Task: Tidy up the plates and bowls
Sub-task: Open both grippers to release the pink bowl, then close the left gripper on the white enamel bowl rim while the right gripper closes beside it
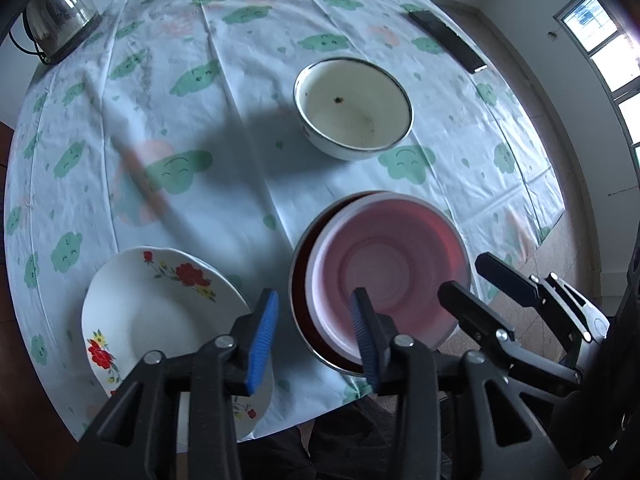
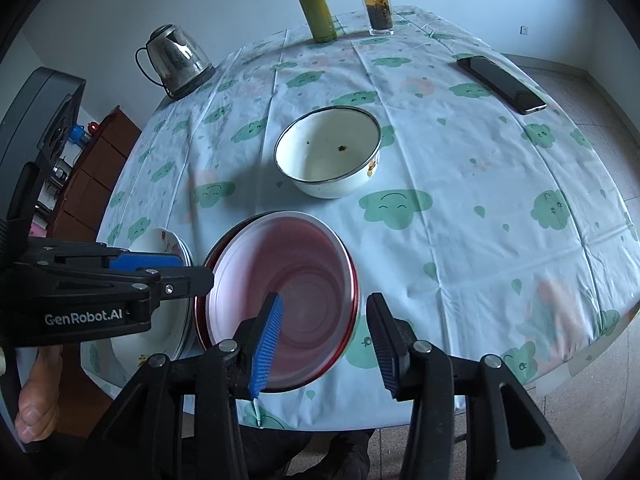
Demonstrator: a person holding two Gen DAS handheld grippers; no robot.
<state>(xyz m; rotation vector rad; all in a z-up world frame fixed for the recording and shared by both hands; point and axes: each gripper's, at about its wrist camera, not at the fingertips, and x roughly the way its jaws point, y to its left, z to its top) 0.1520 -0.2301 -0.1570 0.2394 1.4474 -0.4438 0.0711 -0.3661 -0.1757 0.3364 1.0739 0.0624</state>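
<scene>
A pink bowl (image 1: 384, 272) sits nested in a dark red bowl (image 1: 300, 296) at the table's near edge; both show in the right wrist view (image 2: 296, 280). A white floral plate (image 1: 160, 304) lies to their left, partly hidden in the right wrist view (image 2: 176, 248). A white enamel bowl (image 1: 354, 108) stands further back (image 2: 328, 152). My left gripper (image 1: 314, 332) is open and empty, between the plate and the bowls. My right gripper (image 2: 324, 340) is open and empty, its jaws astride the nested bowls' right rim.
A kettle (image 2: 176, 60) stands at the far left, a green flask (image 2: 316, 8) and a glass tea bottle (image 2: 376, 0) at the back, a black phone (image 2: 502, 84) at the far right. The cloth-covered table's edge (image 2: 360, 416) is close below the grippers.
</scene>
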